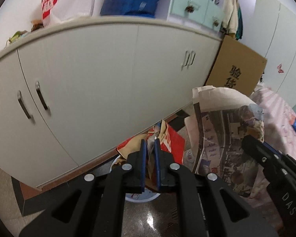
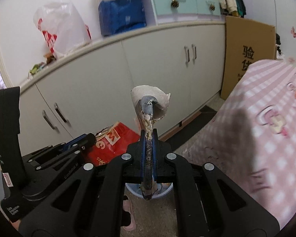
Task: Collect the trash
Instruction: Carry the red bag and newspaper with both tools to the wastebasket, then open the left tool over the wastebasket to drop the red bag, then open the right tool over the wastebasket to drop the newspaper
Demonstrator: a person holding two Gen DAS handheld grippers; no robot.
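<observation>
Against the far side of both views runs a long white cabinet (image 1: 100, 83) with metal bar handles, its top carrying a white plastic bag (image 2: 59, 27) with a red print, a blue package (image 2: 122, 17) and a pale green drawer unit (image 2: 185, 0); another white bag behind reads "BOBBY" as far as I can tell. Right of the cabinet leans a brown cardboard sheet (image 2: 248, 53) with large black Chinese characters.

Left tool (image 1: 149, 144) — black arms, blue pads — points down and forward, its pads drawn close on a crumpled edge of the red and brown paper bag (image 1: 171, 140), which rises from a pale blue bin (image 1: 142, 197) on the speckled floor. On the bag the right wrist view shows white lettering, partly hidden.

Right tool (image 2: 148, 136) is clenched on a folded newspaper (image 2: 148, 118) — seen edge-on there, its upper end curled into a grey cone. From the left wrist view the same newspaper (image 1: 225, 134) hangs as a broad creased sheet of print and photos, just right of the paper bag. Letters "DAS" show on the right tool's black body.

A pink checked bedspread (image 2: 256, 138) fills the right, and a pink slipper (image 2: 128, 209) lies on the near floor.
</observation>
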